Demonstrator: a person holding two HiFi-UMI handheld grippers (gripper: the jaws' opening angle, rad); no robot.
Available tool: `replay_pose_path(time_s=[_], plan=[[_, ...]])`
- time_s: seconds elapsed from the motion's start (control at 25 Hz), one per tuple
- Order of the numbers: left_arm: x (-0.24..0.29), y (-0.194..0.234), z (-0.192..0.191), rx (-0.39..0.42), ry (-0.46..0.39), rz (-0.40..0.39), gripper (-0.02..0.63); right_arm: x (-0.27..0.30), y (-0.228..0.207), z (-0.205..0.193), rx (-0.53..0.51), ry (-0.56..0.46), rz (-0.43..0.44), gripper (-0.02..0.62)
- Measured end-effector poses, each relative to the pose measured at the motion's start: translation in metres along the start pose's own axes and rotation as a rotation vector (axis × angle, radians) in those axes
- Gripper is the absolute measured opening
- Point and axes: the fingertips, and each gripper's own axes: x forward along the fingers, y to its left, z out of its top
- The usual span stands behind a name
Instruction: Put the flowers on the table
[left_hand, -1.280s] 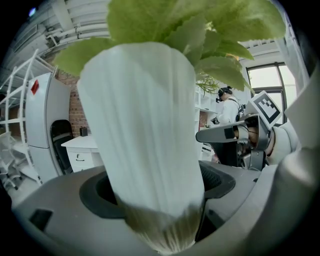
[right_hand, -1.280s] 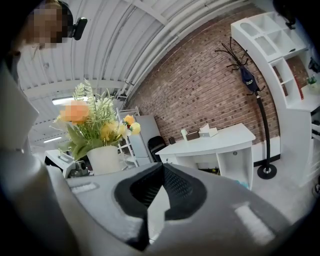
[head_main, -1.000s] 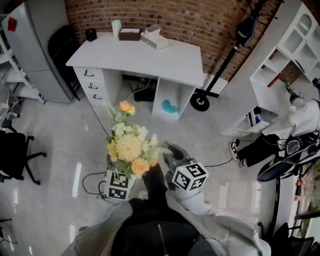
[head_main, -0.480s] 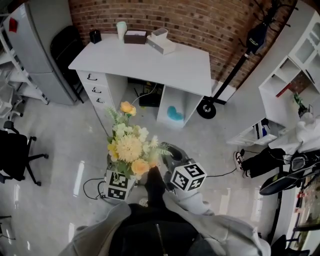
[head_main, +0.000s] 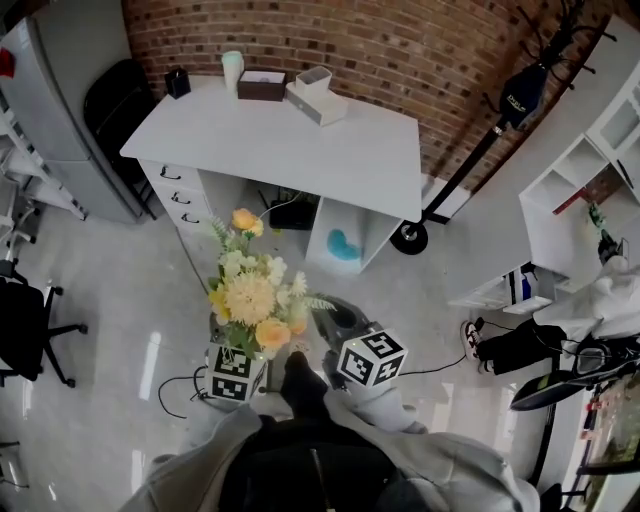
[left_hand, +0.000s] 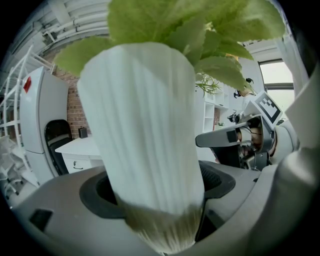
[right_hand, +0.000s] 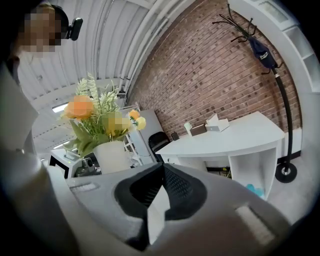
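The table (head_main: 300, 150) stands against the brick wall (head_main: 380, 40), with a cup (head_main: 232, 70) and two boxes (head_main: 262, 86) (head_main: 315, 95) along its far edge. In front of it, over the floor (head_main: 110, 300), the flowers (head_main: 250, 290) stand in a vase (left_hand: 145, 125) between the left gripper's (head_main: 238, 352) jaws, the right gripper (head_main: 338, 318) just beside on the right. A refrigerator (head_main: 60, 110) and chair (head_main: 110, 100) stand left of the table, a coat stand (head_main: 500, 130) and shelving (head_main: 590, 190) right.

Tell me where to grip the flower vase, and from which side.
Grip the white ribbed vase low on its body, from the side, as the left hand-held gripper does: it stands upright and widens upward, which should resist slipping, and the flowers block the top.
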Motion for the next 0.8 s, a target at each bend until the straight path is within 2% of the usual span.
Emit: replay_pose_path(time_s=[0.12, 0.36, 0.8], plan=[[0.024, 0.011, 0.006, -0.023, 0.015, 0.003, 0.439, 0.017, -0.017, 0.013, -0.002, 0.01, 0.012, 0.0], [0.064, 0.034, 0.036, 0.006, 0.006, 0.049, 0.439, 0.049, -0.053, 0.033, 0.02, 0.026, 0.026, 0.0], [0.136, 0.067, 0.066, -0.012, -0.01, 0.095, 0.439, 0.1, -0.126, 0.074, 0.023, 0.029, 0.028, 0.0]])
